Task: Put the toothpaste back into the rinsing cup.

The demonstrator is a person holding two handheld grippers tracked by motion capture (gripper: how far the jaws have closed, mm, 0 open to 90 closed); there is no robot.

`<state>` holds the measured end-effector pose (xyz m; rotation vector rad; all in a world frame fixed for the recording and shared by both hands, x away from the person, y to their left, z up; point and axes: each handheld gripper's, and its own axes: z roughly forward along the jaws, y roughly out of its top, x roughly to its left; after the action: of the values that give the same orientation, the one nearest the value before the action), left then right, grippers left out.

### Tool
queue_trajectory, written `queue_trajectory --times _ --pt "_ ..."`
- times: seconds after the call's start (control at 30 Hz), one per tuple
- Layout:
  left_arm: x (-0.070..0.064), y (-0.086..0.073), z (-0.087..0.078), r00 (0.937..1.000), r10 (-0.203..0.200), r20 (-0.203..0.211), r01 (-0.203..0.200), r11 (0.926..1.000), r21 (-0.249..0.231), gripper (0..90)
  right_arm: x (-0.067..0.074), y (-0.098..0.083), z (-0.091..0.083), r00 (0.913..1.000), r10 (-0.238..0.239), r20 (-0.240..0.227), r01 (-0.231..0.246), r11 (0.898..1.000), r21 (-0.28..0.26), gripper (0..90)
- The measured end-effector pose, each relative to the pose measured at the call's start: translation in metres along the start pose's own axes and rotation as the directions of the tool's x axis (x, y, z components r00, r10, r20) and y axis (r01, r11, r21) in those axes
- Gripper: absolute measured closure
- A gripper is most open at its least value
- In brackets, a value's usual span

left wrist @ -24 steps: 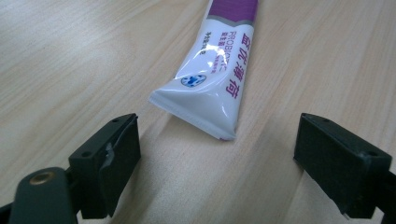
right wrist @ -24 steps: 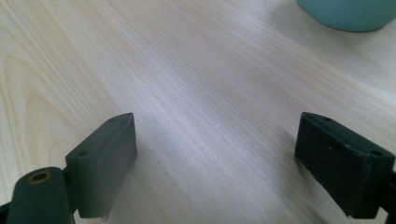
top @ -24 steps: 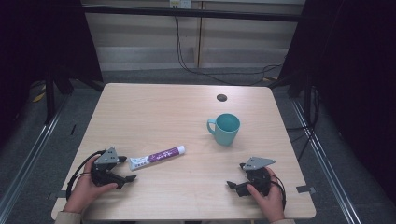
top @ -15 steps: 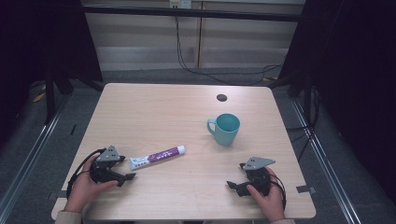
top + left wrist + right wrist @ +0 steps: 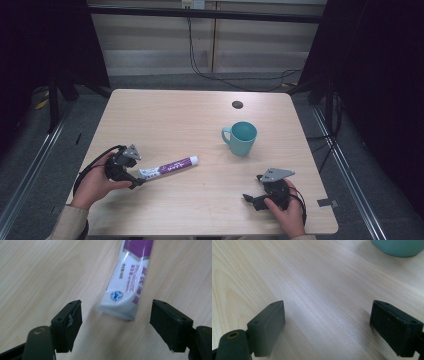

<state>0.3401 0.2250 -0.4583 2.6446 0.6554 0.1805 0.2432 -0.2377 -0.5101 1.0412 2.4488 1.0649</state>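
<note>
Left tongs gape around the toothpaste tube end, untouching; right tongs apart over bare table

wooden table, toothpaste tube, teal mug

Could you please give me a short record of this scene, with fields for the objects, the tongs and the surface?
Surface: light wooden table
Tube: white and purple toothpaste tube, lying flat, crimped end toward the left tongs
Mug: teal mug, upright, right of the tube, handle to its left
Left tongs: open, crimped end just ahead of the pads, untouched
Right tongs: open, nothing between them, bare table beneath
</note>
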Motion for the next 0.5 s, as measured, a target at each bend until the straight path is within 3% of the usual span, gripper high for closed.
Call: queue_trajectory --times 0.17,0.23,0.43,0.5 --pt "-0.001 0.018 0.008 0.9991 0.041 0.013 -0.042 0.9967 0.069 29.9 0.000 0.000 0.000 1.0000 0.001 0.000 -0.001 1.000 0.000 12.0" --pt "-0.002 0.022 0.013 0.9974 0.069 0.020 -0.071 0.9920 0.105 33.6 0.000 0.000 0.000 1.0000 0.000 0.000 0.000 1.000 0.000 12.0" --pt "-0.006 0.032 0.021 0.9939 0.105 0.034 -0.109 0.9847 0.136 40.4 0.000 0.000 0.000 1.0000 0.000 -0.001 0.000 1.000 0.000 12.0" --pt "-0.006 0.038 0.026 0.9918 0.118 0.050 -0.124 0.9780 0.167 43.5 0.000 0.000 0.000 1.0000 0.000 0.000 0.000 1.000 0.000 12.0"
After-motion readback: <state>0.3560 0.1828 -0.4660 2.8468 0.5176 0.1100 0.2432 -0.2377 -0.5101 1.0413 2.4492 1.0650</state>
